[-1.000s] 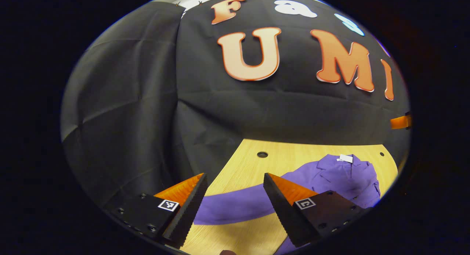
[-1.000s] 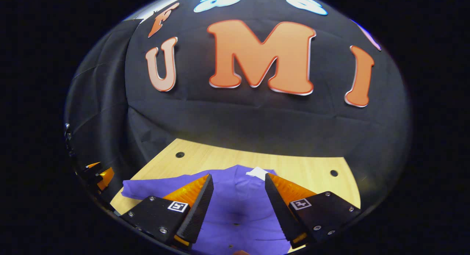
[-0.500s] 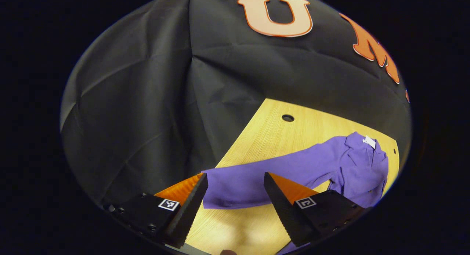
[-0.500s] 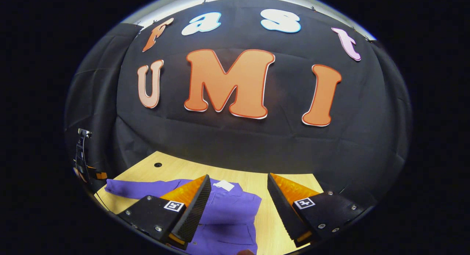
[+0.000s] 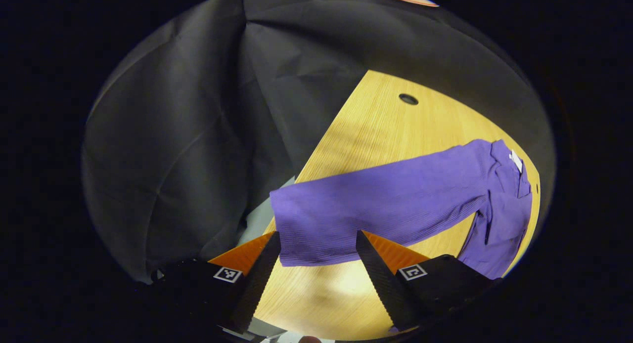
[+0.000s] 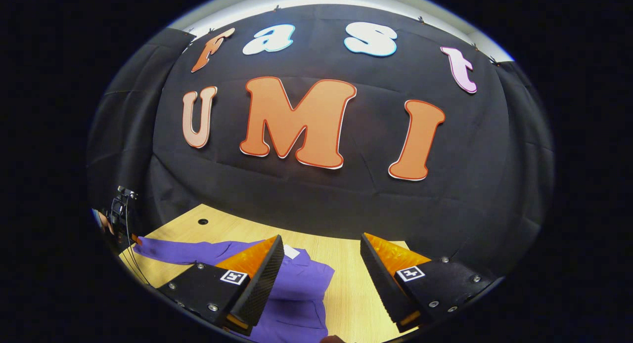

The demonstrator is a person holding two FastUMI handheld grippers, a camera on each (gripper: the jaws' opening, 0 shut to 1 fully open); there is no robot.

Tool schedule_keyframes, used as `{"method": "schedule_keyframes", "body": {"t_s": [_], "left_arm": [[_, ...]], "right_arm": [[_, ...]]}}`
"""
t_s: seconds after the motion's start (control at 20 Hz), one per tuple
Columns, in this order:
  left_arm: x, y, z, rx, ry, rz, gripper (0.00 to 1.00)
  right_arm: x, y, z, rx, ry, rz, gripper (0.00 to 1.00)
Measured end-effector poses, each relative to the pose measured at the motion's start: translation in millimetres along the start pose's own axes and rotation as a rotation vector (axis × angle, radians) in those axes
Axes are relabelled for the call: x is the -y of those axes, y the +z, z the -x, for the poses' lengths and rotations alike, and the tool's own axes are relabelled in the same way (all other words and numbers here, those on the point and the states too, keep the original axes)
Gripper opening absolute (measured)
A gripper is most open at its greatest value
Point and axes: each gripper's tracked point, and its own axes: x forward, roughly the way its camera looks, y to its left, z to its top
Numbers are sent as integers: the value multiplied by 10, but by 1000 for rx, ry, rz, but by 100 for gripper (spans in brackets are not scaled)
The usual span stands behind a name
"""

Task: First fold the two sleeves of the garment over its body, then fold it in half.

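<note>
Purple garment [image 5: 395,204] is spread flat on the pale wooden surface [image 5: 376,130]. Its cloth looks soft and finely ribbed, and one long sleeve [image 5: 326,224] is stretched out to the surface's edge. The left gripper [image 5: 316,264] is held wide open just above the cuff, with nothing gripped. Compared with a second ago, the sleeve is seen much nearer. The right gripper [image 6: 321,278] is open too, held over the garment's collar side, perhaps not touching.
</note>
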Motion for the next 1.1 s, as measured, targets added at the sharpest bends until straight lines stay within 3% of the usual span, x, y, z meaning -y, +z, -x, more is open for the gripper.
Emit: {"method": "schedule_keyframes", "body": {"t_s": [0.3, 0.5, 0.7, 0.9, 1.05, 1.1], "left_arm": [[-11, -2, -114, -113, 5, 11, 99], [46, -56, -157, -157, -49, 39, 99], [25, -74, -159, -176, -72, 21, 92], [105, -76, -138, -212, -127, 85, 21], [169, -54, -35, -194, -162, 104, 7], [227, -17, 42, -170, -181, 87, 8]], "right_arm": [[-217, -124, 44, -31, 13, 13, 93], [-347, -248, 114, -71, 0, 33, 94], [-364, -246, 222, -79, -35, 35, 94], [-334, -261, 335, -99, -63, 38, 94], [-274, -203, 397, -93, -68, 49, 94], [-244, -173, 412, -85, -66, 51, 94]]}}
